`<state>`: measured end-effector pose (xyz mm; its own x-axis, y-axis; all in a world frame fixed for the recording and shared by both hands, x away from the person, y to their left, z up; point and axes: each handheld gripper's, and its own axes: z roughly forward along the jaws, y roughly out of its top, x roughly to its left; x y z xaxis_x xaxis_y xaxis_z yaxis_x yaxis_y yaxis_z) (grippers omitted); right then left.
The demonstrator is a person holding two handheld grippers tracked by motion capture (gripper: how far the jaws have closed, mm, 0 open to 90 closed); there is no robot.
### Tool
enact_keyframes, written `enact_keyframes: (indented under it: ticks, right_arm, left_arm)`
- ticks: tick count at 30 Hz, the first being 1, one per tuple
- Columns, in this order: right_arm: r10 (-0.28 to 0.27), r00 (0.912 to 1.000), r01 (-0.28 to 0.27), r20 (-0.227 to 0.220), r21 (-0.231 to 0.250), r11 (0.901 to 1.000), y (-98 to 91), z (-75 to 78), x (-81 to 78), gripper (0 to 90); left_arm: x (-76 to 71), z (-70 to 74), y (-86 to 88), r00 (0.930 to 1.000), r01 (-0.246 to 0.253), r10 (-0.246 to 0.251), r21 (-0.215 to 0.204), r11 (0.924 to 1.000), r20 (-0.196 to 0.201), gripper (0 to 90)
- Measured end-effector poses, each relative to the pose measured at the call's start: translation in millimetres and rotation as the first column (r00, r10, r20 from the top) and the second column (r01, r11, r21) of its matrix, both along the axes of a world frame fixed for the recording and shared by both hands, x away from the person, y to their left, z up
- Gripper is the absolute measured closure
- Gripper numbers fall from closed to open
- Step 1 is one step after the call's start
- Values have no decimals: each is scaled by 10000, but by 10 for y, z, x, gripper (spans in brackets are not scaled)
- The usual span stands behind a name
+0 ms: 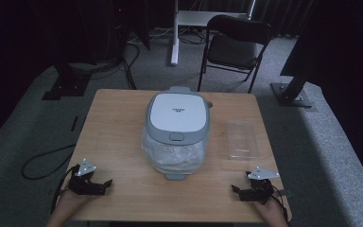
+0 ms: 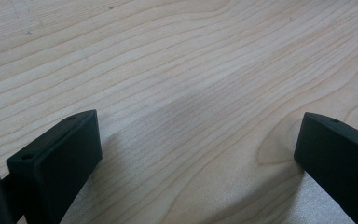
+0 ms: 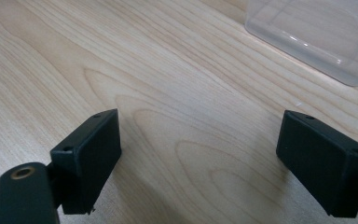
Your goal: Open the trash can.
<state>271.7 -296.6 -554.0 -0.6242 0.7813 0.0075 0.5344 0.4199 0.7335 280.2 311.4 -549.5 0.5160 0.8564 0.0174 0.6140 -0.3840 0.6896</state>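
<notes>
Two grippers (image 1: 94,184) (image 1: 250,189) (jaws apart), one bin (image 1: 177,130)

Clear tray (image 3: 317,37) cut off by the right gripper view's edge.

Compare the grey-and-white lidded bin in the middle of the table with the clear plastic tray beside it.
The grey-and-white lidded bin is opaque, tall and bulky; the clear plastic tray is see-through, low and flat. The bin is closed by a lid and lined with a crinkled bag; the tray lies open and looks empty. Both rest on the wooden table.
</notes>
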Motion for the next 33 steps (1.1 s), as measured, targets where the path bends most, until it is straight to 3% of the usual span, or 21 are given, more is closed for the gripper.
enact_keyframes:
  ticks: [5,16,26,29,33]
  right_arm:
    - [-27,10000,27,-21,24,10000,-3,0,1,133]
    - [-78,10000,78,12,-53,10000,-1,0,3,134]
    - [-82,10000,82,7,-51,10000,-2,0,3,134]
    - [-82,10000,82,5,-51,10000,-2,0,3,134]
    - [-81,10000,81,7,-50,10000,-2,0,3,134]
  left_arm:
    - [10,1,33,9996,-296,296,3,9996,0,16]
    - [-22,31,56,9999,-25,27,98,9999,-131,42]
    - [-79,226,8,9995,289,-284,-521,9982,106,43]
    - [-82,274,-27,9993,349,-343,-510,9981,131,43]
    - [-86,351,-74,9984,552,-538,-884,9946,175,43]
